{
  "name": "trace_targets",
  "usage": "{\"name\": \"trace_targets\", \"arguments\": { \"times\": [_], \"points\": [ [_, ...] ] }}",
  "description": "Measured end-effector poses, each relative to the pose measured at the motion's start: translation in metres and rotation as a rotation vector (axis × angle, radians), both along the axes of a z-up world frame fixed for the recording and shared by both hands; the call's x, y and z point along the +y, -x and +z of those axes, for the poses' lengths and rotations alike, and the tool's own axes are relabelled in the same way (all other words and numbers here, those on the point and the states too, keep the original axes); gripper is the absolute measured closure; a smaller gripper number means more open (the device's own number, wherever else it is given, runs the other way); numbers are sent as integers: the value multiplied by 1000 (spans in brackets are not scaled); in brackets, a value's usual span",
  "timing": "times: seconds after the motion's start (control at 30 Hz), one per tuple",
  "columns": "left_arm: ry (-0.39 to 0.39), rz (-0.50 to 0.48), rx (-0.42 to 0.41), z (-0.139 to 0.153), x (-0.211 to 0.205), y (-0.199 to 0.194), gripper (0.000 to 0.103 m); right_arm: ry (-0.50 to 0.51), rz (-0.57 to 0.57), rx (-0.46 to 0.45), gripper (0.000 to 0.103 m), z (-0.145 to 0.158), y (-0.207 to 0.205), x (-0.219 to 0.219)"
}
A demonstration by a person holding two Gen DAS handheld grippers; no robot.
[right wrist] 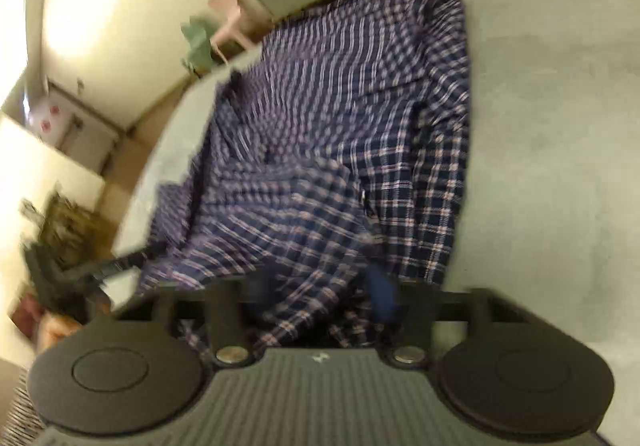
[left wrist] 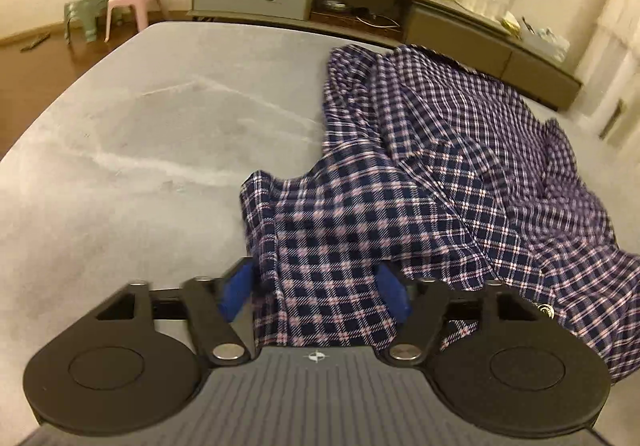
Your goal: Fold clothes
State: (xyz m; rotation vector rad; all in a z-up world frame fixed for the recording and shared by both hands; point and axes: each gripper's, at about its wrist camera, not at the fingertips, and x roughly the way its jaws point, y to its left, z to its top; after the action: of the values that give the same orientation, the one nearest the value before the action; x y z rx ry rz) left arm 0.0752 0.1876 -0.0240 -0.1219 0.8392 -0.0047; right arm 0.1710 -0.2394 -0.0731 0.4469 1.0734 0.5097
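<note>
We hover both grippers over a plaid shirt (left wrist: pixel 460 150) lying rumpled on the grey bed (left wrist: pixel 140 126), not yet a neat fold: sleeves and body still bunch loosely. Our left gripper (left wrist: pixel 316 294) has its blue fingers (left wrist: pixel 236 288) spread wide, cloth lying between them unpinched. Our right gripper (right wrist: pixel 320 294) looks spread too, though blur hides detail. No readable writing shows, only a small emblem on each gripper body.
</note>
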Motion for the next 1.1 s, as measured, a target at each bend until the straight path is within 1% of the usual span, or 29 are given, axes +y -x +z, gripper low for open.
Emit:
{"name": "trace_targets", "arguments": {
  "times": [0.03,0.07,0.1,0.13,0.23,0.27,0.3,0.33,0.43,0.5,0.53,0.57,0.6,0.63,0.67,0.7,0.73,0.77,0.83,0.87,0.97,1.0,1.03,1.07,1.1],
  "points": [
    [-11,-16,-15,3,-3,0,91,21,8,-28,91,-1,3,0],
    [-8,-38,-39,7,-4,2,97,9,16,-70,98,6,8,-2],
    [2,-58,-71,15,-6,5,98,-4,24,-113,99,13,13,-5],
    [34,-90,-123,27,-6,11,101,-16,32,-155,99,19,18,-7],
    [153,-216,-347,66,-1,34,101,-82,73,-363,100,57,40,-21],
    [210,-261,-404,74,4,36,101,-99,81,-425,100,70,47,-25],
    [275,-308,-411,75,10,29,101,-91,67,-447,100,75,49,-28],
    [314,-322,-376,68,15,13,101,-56,42,-412,100,64,44,-27],
    [323,-190,-139,20,29,-42,101,49,-31,-306,99,29,29,-25],
    [335,-115,-56,-1,35,-56,101,118,-80,-234,96,6,19,-23],
    [327,-114,-50,-1,34,-56,101,134,-85,-200,92,-5,19,-26],
    [317,-120,-51,1,32,-55,101,138,-95,-204,89,-1,21,-27],
    [307,-126,-51,3,30,-54,101,141,-105,-208,79,2,24,-29],
    [286,-125,-61,7,28,-50,99,145,-116,-212,76,5,26,-31],
    [288,-113,-69,11,29,-48,98,148,-102,-266,74,17,36,-25],
    [294,-99,-76,15,30,-45,96,151,-89,-321,74,29,47,-20],
    [286,-94,-107,21,29,-38,92,153,-75,-376,74,41,57,-14],
    [275,-92,-143,28,28,-29,92,156,-62,-430,74,52,67,-9],
    [254,-179,-204,40,15,-11,92,161,-34,-539,74,76,88,2],
    [248,-233,-197,39,6,-5,91,157,43,-549,75,75,97,16],
    [130,-305,-104,17,-20,3,91,348,173,-420,78,35,105,47],
    [98,-300,-59,6,-24,1,91,410,216,-376,78,21,108,57],
    [72,-287,-18,-4,-25,0,91,450,242,-402,79,11,115,60],
    [60,-282,-13,-8,-25,0,90,489,269,-428,79,2,123,62],
    [50,-279,-14,-11,-25,2,90,505,269,-437,79,2,126,65]
  ]
}}
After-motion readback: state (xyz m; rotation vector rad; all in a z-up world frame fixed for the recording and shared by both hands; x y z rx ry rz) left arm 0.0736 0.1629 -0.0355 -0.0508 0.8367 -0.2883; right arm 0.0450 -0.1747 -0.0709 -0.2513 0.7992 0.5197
